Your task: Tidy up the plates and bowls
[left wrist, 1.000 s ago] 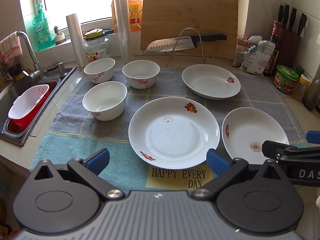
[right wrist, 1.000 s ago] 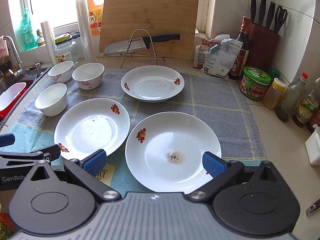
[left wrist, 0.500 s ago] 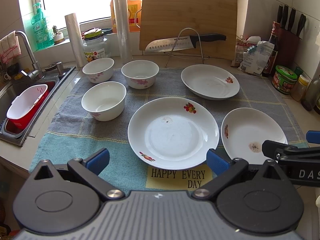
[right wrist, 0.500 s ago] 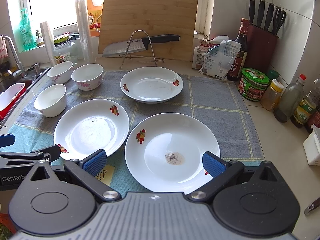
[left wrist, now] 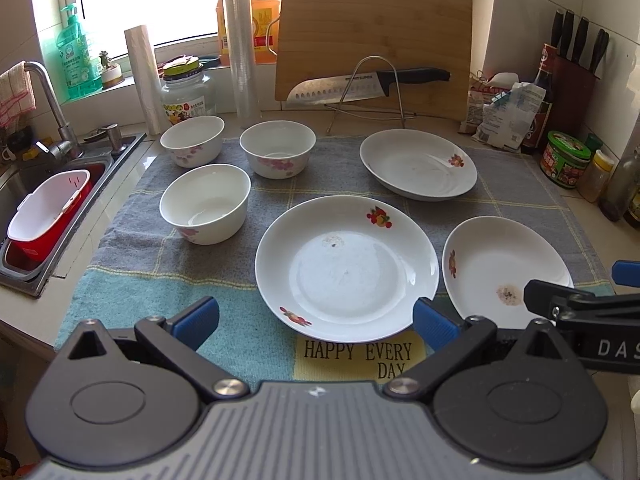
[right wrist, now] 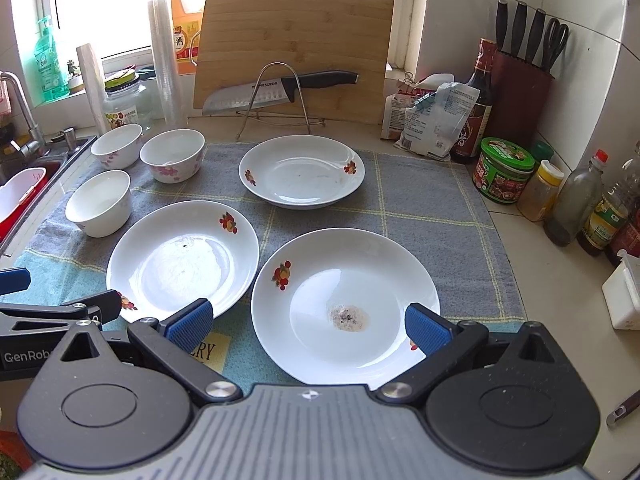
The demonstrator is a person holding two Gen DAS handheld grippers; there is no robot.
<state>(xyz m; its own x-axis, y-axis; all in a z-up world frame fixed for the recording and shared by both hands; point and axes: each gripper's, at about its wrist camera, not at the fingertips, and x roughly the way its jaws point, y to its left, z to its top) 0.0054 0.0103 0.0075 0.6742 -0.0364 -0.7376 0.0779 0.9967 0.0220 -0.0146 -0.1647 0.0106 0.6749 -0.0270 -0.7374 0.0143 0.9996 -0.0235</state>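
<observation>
Three plates and three bowls are laid out on a grey and blue towel (left wrist: 132, 248) spread over the counter. The nearest plate on the left, the left plate (left wrist: 347, 268), is set at the towel's front edge just above a yellow label; a faint smear is seen in its well. Just beside it, not quite touching, the right plate (right wrist: 346, 306) is placed, and a brown speckled stain is seen near its middle. The far plate (right wrist: 302, 176) is set behind these two, apart from both. The three bowls are grouped at the towel's left: the near bowl (left wrist: 205, 208) at the front, the back-left bowl (left wrist: 193, 140) and the back-right bowl (left wrist: 277, 148) behind it, all upright and none stacked. The left gripper (left wrist: 316, 318) is held low over the towel's front edge, its jaws spread wide with nothing between them, the left plate's near rim lying between its two blue pads. The right gripper (right wrist: 308, 320) is likewise held wide apart and empty, over the right plate's near rim. Behind the towel one cutting board (left wrist: 376, 36) is leaned against the wall, and one knife (left wrist: 360, 82) is rested on a wire stand. One sink (left wrist: 24, 184) is seen to the left.
</observation>
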